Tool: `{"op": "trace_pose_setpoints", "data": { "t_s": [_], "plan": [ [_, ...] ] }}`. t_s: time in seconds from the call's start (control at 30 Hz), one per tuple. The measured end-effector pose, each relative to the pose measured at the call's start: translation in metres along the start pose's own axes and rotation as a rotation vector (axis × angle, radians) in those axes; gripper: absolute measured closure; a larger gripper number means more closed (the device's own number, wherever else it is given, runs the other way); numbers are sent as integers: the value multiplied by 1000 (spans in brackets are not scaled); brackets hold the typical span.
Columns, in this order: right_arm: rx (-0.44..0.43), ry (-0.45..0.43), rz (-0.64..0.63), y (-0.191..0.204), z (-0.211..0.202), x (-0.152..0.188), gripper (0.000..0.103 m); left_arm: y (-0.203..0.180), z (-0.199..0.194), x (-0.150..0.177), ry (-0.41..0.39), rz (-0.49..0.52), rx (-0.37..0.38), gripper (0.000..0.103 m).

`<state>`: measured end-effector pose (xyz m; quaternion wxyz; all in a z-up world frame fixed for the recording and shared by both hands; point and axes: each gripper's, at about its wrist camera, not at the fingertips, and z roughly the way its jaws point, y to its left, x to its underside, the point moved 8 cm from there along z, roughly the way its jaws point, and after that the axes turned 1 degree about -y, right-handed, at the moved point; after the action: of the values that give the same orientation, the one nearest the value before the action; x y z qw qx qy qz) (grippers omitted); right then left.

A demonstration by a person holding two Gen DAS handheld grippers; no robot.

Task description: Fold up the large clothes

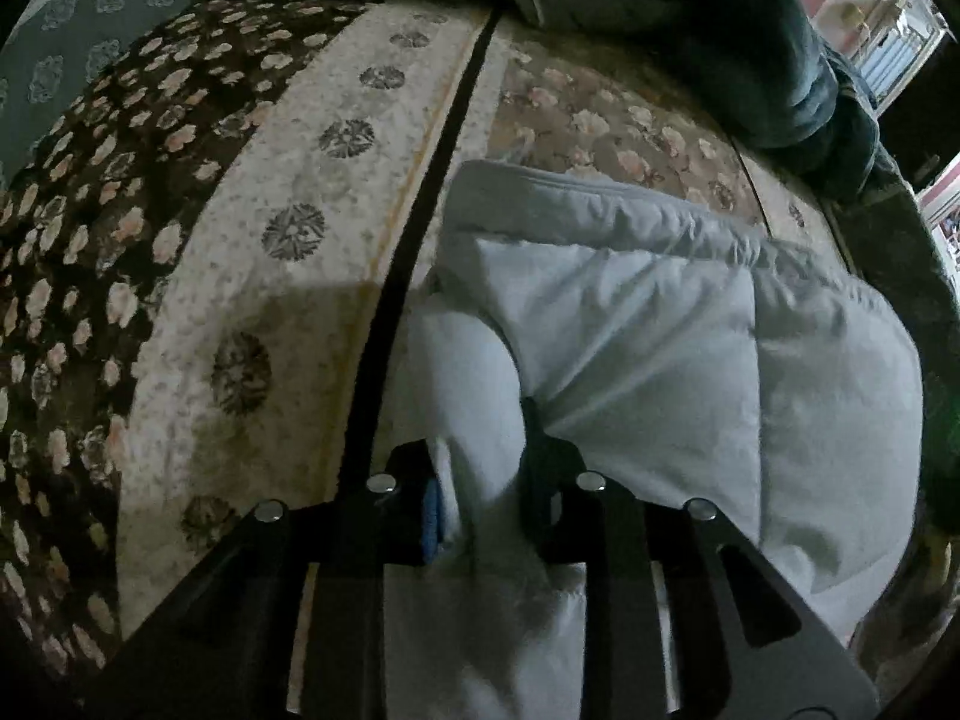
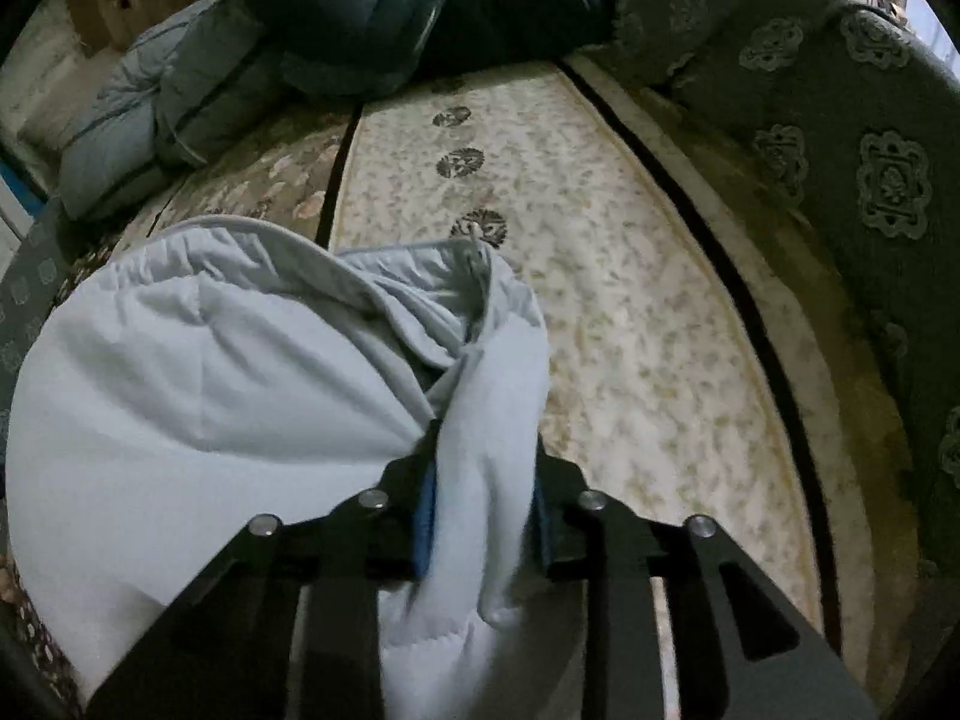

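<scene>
While both grippers pinch pale jacket (image 1: 630,330), dark clothes (image 2: 420,6) w/ cushions behind.

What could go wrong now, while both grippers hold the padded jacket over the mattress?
The left gripper and right gripper each pinch only a narrow bunch of the jacket, so the puffy fabric may slip out. The bulk sags between them, so the fold may come out uneven. It could also drag on the mattress.

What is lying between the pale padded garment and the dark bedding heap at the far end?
Only bare patterned mattress cover lies between the pale padded garment and the dark bedding heap, clearest in the right wrist view.
</scene>
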<state>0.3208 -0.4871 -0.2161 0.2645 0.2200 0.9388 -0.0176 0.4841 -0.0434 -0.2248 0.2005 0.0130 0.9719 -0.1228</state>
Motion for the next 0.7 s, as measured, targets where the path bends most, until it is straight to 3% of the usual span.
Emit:
{"op": "trace_pose_setpoints", "data": {
  "t_s": [0.03,0.1,0.13,0.2,0.37,0.5,0.57,0.6,0.63,0.67,0.7],
  "plan": [
    [9,12,-7,-1,-8,2,50,6,-8,0,-7,-12,-7,71],
    [15,-2,-31,-1,-23,-2,37,3,-20,-6,-35,-20,-49,59],
    [13,-28,-50,0,-36,-5,34,3,-27,-7,-52,-25,-93,45],
    [6,-72,-64,2,-57,-9,29,-2,-43,-7,-77,-32,-93,34],
    [-115,-124,-45,36,-89,-16,25,-64,-69,-1,-94,52,-23,25],
    [-151,-142,-132,89,-88,-17,25,-121,-73,8,-78,131,55,25],
    [-141,-151,-161,109,-85,-15,25,-140,-67,9,-97,155,27,26],
    [-138,-148,-168,117,-81,-15,25,-141,-64,11,-95,168,12,35],
    [-136,-131,-178,127,-73,-15,26,-145,-56,14,-80,181,2,55],
    [-138,-108,-188,133,-65,-14,28,-150,-37,19,-24,193,-10,68],
    [-137,-74,-198,139,-53,-10,41,-160,-17,15,18,184,-8,84]
  ]
}}
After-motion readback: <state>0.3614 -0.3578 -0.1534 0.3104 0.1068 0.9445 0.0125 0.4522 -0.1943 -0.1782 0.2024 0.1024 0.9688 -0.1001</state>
